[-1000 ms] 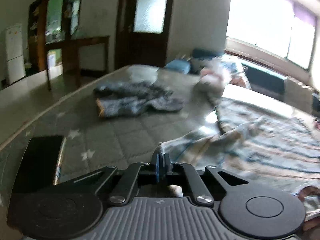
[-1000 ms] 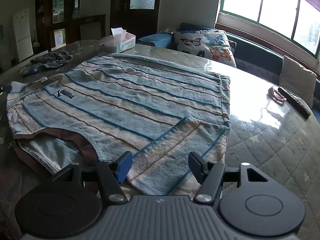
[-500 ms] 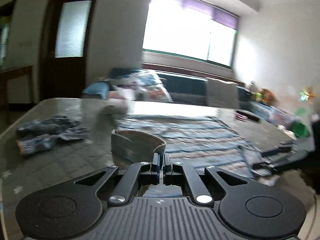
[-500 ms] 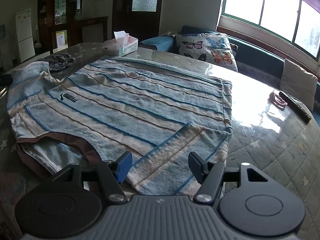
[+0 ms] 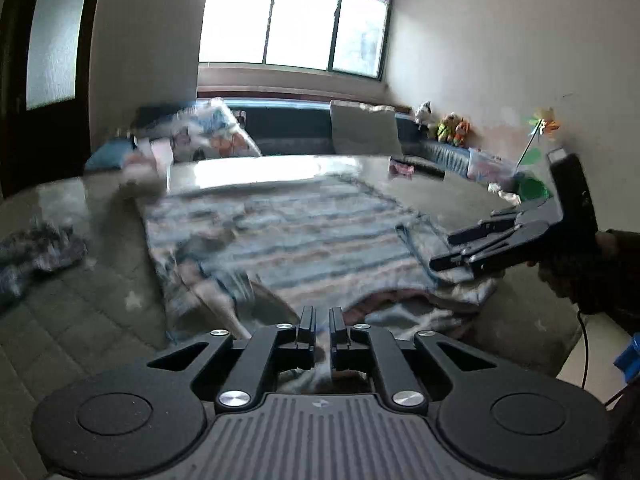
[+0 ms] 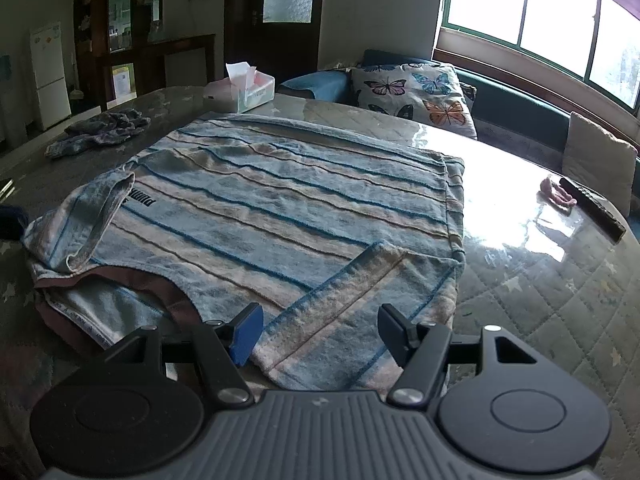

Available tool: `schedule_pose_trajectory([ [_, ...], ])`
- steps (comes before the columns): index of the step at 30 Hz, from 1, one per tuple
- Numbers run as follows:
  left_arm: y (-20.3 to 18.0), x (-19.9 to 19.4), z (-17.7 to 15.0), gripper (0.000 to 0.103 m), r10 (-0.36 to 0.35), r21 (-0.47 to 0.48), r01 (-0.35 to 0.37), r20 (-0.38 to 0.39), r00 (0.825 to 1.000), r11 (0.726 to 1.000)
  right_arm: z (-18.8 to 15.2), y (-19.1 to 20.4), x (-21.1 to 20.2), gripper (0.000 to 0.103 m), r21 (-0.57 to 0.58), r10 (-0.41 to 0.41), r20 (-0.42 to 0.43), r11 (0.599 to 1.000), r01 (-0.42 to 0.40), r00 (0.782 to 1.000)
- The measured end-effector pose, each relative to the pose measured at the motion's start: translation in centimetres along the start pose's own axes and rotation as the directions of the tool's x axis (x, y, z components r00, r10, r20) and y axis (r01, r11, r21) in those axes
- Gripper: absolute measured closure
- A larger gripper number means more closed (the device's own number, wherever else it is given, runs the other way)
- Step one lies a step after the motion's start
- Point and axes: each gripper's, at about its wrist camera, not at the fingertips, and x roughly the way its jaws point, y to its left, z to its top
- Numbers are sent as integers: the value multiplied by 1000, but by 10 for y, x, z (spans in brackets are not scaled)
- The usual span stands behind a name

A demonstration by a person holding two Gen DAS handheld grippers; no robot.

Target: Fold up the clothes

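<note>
A quilted desk (image 6: pixel 540 280) is covered at its centre by a striped shirt (image 6: pixel 280 208), both sleeves folded inward. At six o'clock the right tool (image 6: pixel 320 332) is held wide apart over the near sleeve, nothing gripped. The left tool (image 5: pixel 322 330), at nine o'clock, has just been parting slightly, with no cloth pinched between.

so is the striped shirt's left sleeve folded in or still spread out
Folded in: the left sleeve lies doubled back over the striped shirt, covering part of the chest logo.
</note>
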Motion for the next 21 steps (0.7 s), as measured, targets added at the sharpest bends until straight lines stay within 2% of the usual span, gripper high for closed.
schedule_pose_trajectory([
  [4,22,3,9,96,104,-43,-103,22,994,994,3,0,-1,38,4,5,11,1000,-5,1000],
  [9,61,28,13,96,189,-146,-194,-46,981,970,9,6,-3,40,-4,56,10,998,-56,998],
  [14,66,53,5,96,183,-100,-195,-124,975,976,24,25,-5,42,-37,149,3,988,-149,989],
  [16,62,61,0,96,170,-65,-181,-150,974,981,30,36,-4,46,-62,189,-4,980,-189,982],
  [19,54,61,-3,96,165,-10,-169,-149,975,986,40,55,-1,51,-103,251,-24,962,-252,968],
  [21,56,60,-1,96,163,-20,-168,-138,977,986,47,69,2,55,-131,299,-40,944,-302,953],
])
